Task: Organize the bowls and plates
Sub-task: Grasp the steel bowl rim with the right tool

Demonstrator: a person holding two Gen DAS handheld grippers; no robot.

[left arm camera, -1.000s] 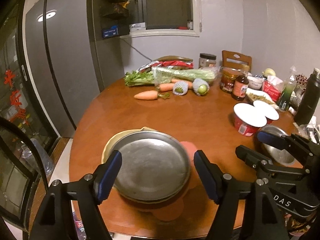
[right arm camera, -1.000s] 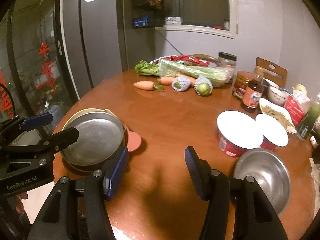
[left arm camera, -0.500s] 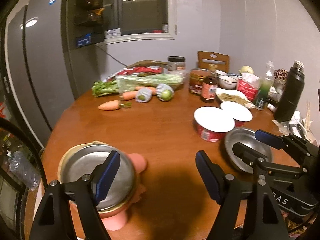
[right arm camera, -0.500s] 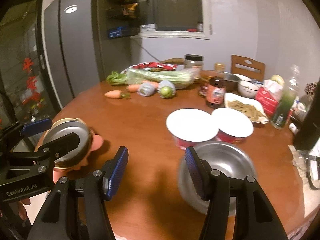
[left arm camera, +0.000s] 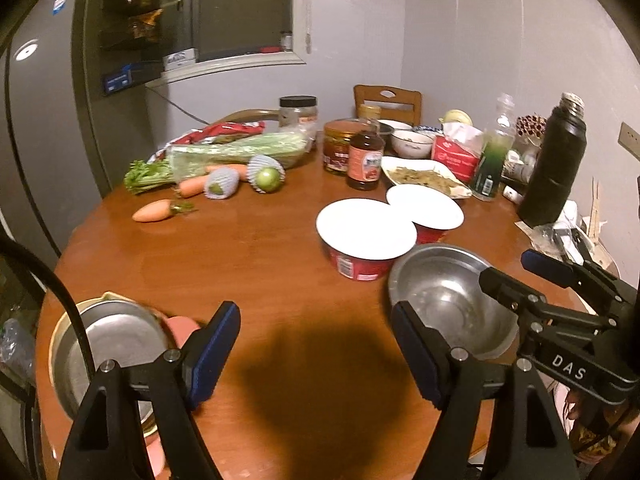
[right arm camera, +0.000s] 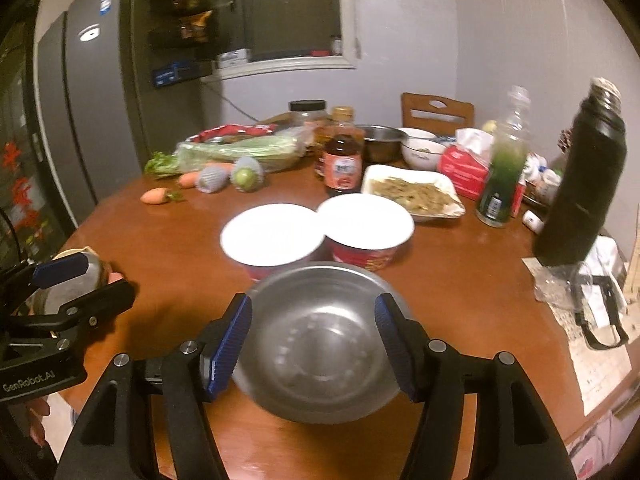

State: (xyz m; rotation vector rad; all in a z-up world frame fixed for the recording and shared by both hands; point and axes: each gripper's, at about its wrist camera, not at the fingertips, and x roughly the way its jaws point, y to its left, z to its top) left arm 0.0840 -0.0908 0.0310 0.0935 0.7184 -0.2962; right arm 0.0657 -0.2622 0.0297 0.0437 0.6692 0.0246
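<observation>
Right gripper (right arm camera: 314,340) low in the frame, jaws apart and just opening further, framing the empty steel bowl (right arm camera: 320,344) on the round wooden table (right arm camera: 460,280) without pressing it. Left gripper (left arm camera: 316,354) wide, over bare wood. Steel plate (left arm camera: 108,344) stacked at lower left.

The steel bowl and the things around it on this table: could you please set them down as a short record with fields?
surface: round wooden table
steel bowl: empty, upright, near table edge, in front of two red tubs
red tubs: two, white lids on, side by side
right gripper: jaws apart and just been opening, framing the steel bowl; contact not clear
left gripper: jaws open over bare wood, nothing between them
plate stack: steel plate on top, at the other table edge
behind: carrots, sauce bottle, black flask
</observation>
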